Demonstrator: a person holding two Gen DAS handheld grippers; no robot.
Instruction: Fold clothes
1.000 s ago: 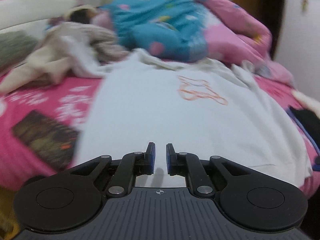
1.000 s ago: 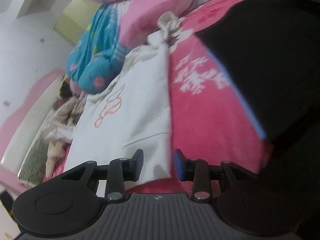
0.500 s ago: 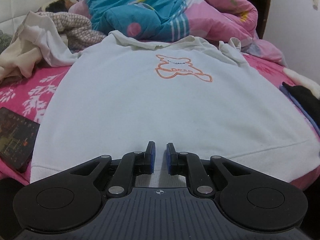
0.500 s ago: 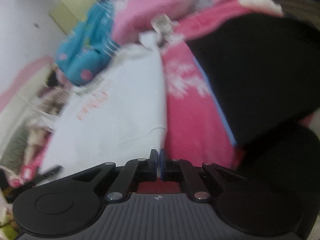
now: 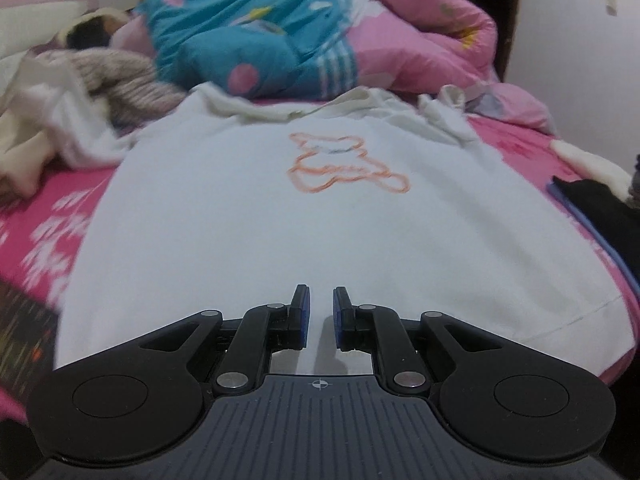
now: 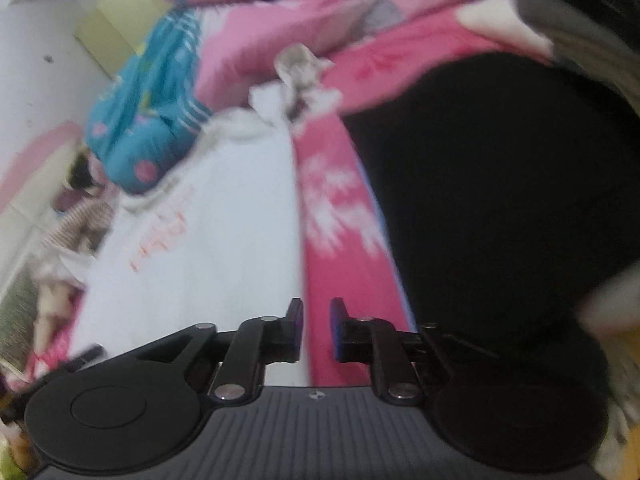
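A white sweatshirt (image 5: 280, 220) with an orange bear outline lies spread flat on the pink bedsheet (image 5: 48, 208), collar at the far end. My left gripper (image 5: 322, 300) hovers over the middle of its near hem, open by a narrow gap with nothing between the fingers. In the blurred right wrist view the same sweatshirt (image 6: 224, 248) fills the left half. My right gripper (image 6: 316, 312) is open just above the sweatshirt's right side edge near the hem, with nothing held.
A black garment (image 6: 500, 200) lies on the bed right of the sweatshirt, also showing as the black garment (image 5: 600, 208). A blue and pink quilt (image 5: 260, 40) is bunched beyond the collar. Loose clothes (image 5: 80, 92) are heaped at far left. A dark flat object (image 5: 24, 328) sits near left.
The right gripper was open a second ago, shut at the sweatshirt's edge half a second ago, and is open again now. The left gripper has shifted slightly over the hem and stays narrowly open.
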